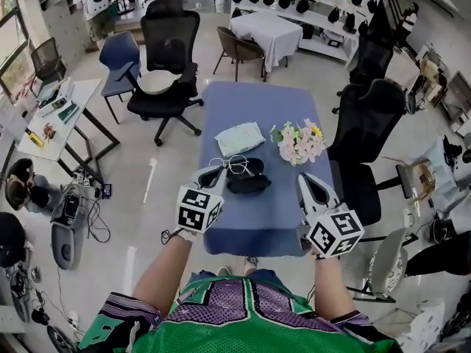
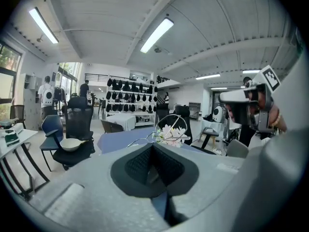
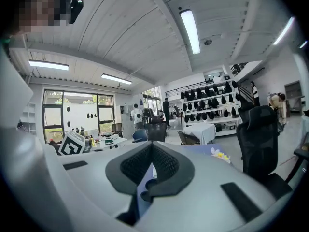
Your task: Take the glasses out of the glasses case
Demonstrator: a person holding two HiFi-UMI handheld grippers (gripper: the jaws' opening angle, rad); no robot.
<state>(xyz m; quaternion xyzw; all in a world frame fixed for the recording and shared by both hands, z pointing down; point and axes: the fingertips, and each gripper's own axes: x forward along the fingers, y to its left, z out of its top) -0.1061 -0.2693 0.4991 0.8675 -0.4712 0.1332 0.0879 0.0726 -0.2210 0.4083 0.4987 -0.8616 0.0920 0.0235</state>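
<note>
The thin wire-framed glasses (image 1: 237, 164) hang just above the blue table (image 1: 250, 226), over the open black glasses case (image 1: 249, 184). My left gripper (image 1: 219, 169) is shut on the glasses at their left side. In the left gripper view one round lens rim (image 2: 172, 124) stands right beyond the closed jaw tips (image 2: 153, 146). My right gripper (image 1: 303, 176) hovers to the right of the case, apart from it, with its jaws shut and nothing between them (image 3: 152, 146).
A mint-green cloth (image 1: 240, 138) and a bunch of artificial flowers (image 1: 298, 143) lie further back on the table. Black office chairs (image 1: 368, 131) stand at the right and far left (image 1: 168, 57). A white side table (image 1: 59, 116) is at the left.
</note>
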